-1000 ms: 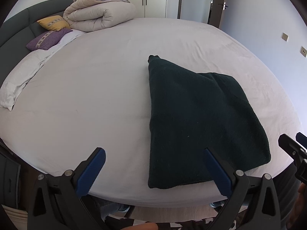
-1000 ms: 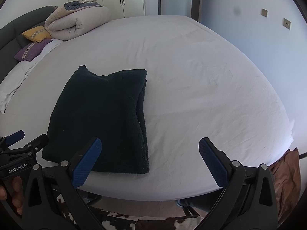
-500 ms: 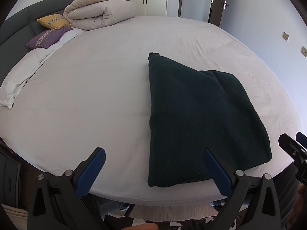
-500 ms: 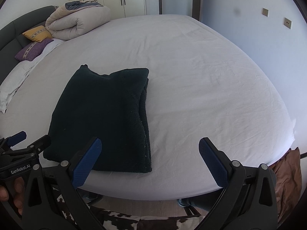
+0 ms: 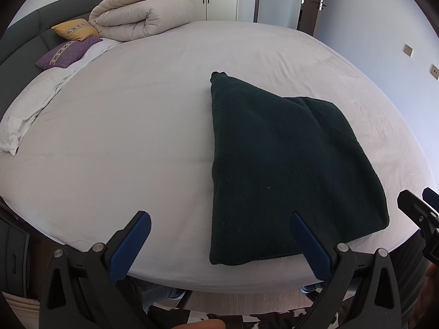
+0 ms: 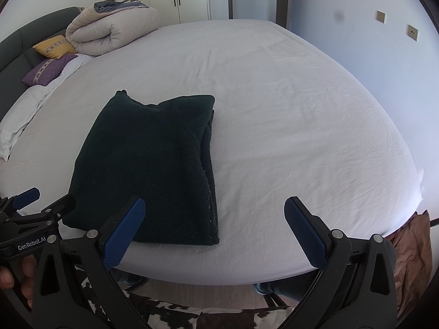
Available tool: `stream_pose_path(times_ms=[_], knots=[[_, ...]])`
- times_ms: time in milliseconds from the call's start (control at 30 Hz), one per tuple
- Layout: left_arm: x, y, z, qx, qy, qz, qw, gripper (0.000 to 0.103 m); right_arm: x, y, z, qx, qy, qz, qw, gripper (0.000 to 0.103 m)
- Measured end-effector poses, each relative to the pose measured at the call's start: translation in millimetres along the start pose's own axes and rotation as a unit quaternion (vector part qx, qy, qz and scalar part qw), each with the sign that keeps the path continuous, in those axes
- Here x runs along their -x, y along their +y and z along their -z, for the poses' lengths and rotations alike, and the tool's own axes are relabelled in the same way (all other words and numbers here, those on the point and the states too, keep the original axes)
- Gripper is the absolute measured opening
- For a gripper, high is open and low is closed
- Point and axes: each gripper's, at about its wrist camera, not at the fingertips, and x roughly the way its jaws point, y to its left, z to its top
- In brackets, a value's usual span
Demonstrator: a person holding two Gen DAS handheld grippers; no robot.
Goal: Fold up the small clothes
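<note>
Holding both tools off the near edge of the bed (image 6: pixel 274 96), we keep our left gripper (image 5: pixel 219 242) and right gripper (image 6: pixel 214 227) spread wide and empty; the folded dark sweater (image 5: pixel 288 170) lies at two o'clock from the left one.

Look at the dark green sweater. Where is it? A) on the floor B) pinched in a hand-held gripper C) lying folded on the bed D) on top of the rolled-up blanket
C: the dark green sweater lies folded flat on the bed, and no gripper touches it.
</note>
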Motion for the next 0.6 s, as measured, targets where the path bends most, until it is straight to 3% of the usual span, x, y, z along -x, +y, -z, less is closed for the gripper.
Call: stream_pose_path(times_ms=[600], knots=[[-2.9,2.0,2.8,0.000,0.004,0.001,1.0000,0.103,-5.1,4.3,0.0,0.001,0.004,-0.002,1.000,0.103]])
